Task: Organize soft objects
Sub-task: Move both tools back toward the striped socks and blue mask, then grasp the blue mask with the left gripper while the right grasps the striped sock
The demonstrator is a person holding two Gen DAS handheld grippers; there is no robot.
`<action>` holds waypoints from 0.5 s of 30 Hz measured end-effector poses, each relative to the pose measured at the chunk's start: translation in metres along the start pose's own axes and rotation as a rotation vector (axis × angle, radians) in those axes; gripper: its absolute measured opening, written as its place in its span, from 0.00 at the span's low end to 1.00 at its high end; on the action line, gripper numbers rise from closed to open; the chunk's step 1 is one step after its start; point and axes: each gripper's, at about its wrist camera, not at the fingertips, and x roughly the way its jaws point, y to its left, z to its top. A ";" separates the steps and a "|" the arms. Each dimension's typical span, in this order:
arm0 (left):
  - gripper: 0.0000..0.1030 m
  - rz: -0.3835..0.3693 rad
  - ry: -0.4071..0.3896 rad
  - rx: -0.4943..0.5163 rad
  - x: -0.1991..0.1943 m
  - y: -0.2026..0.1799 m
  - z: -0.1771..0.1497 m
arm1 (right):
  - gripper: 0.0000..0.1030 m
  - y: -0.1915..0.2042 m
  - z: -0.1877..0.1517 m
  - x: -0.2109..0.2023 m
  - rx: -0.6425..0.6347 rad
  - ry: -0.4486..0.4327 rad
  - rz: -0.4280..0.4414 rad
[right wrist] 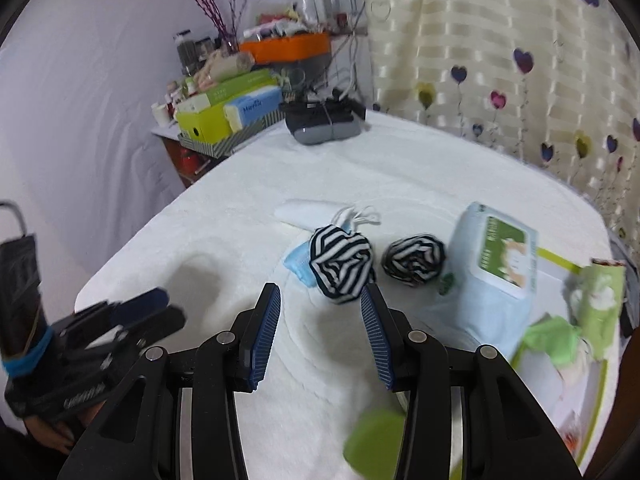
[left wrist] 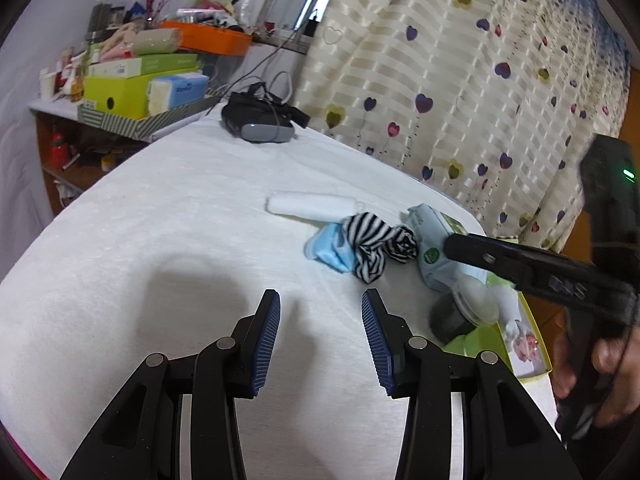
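On the white bed cover lie a loose striped sock [right wrist: 340, 264], a rolled striped sock [right wrist: 414, 260], a blue face mask [right wrist: 298, 264] under the loose sock, and a white rolled cloth [right wrist: 304, 212]. My right gripper [right wrist: 320, 292] is open just in front of the loose sock, its right fingertip at the sock's edge. My left gripper [left wrist: 320, 300] stands open over bare cover, nothing between its fingers; the loose sock [left wrist: 370, 248] and mask [left wrist: 332, 250] lie beyond it to the right. The right gripper [left wrist: 452, 246] reaches in from the right there. In the right wrist view the left gripper [right wrist: 170, 306] is low at the left.
A pack of wipes [right wrist: 488, 272] lies right of the socks, partly over a green-rimmed box [right wrist: 560, 260] holding a green cloth [right wrist: 552, 340]. A lidded jar [left wrist: 468, 308] sits by it. A headset [left wrist: 260, 120] rests at the far edge. A cluttered side table [left wrist: 140, 92] stands left, a curtain [left wrist: 440, 80] behind.
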 end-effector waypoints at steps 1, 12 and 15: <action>0.40 0.001 -0.002 -0.007 0.001 0.004 0.001 | 0.42 -0.001 0.005 0.009 0.007 0.012 0.005; 0.40 0.009 -0.004 -0.039 0.006 0.028 0.007 | 0.42 -0.018 0.040 0.079 0.142 0.160 0.010; 0.40 0.012 -0.005 -0.035 0.007 0.028 0.009 | 0.42 -0.026 0.041 0.094 0.191 0.196 0.015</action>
